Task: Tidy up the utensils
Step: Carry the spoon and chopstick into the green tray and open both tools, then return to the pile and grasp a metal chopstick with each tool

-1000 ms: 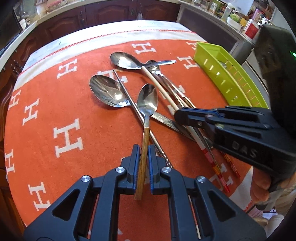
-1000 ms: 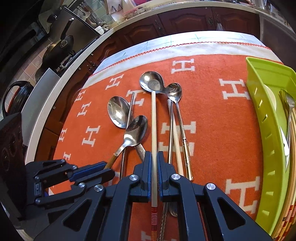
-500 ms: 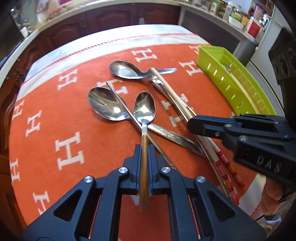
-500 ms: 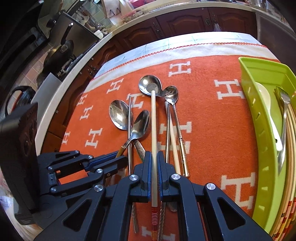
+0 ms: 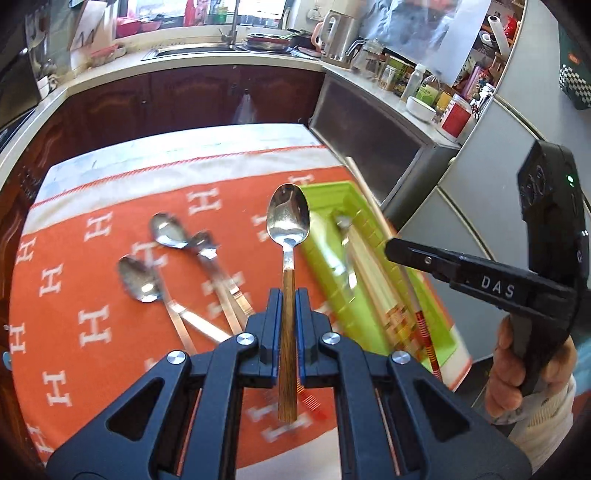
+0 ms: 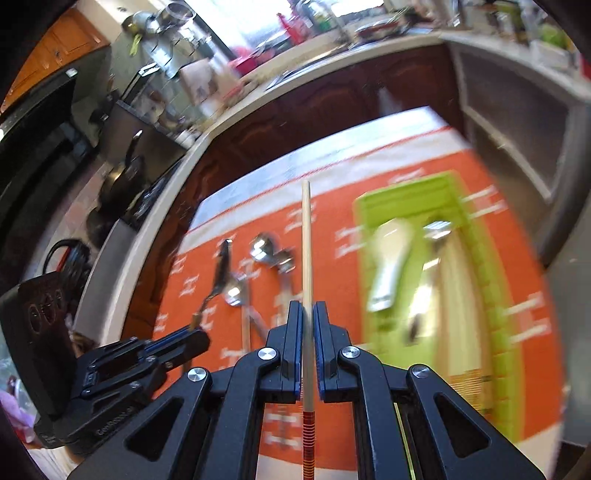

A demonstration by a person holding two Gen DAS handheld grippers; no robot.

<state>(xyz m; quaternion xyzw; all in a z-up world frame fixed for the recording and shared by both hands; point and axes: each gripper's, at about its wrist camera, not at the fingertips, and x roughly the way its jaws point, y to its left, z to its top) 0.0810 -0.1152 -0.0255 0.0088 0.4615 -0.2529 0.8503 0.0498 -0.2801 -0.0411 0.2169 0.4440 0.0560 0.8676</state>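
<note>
Left wrist: hand-held gripper (image 5: 289, 321) clamps wooden-handled spoon (image 5: 288, 236).

Bright window daylight, heavy motion blur, fisheye-warped edges.

2 wrist cams, both raised above the orange cloth (image 5: 110, 295), angled down & fwd
Left cam catches right gripper (image 5: 391, 245) at its right edge; both share the green tray (image 6: 506, 332) w/ kitchen counter behind

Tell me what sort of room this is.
A home kitchen, most likely. A sink with a tap sits in the counter above dark wood cabinets, a metal kettle and jars stand along the worktop, and a frying pan rests on the stove.
</note>
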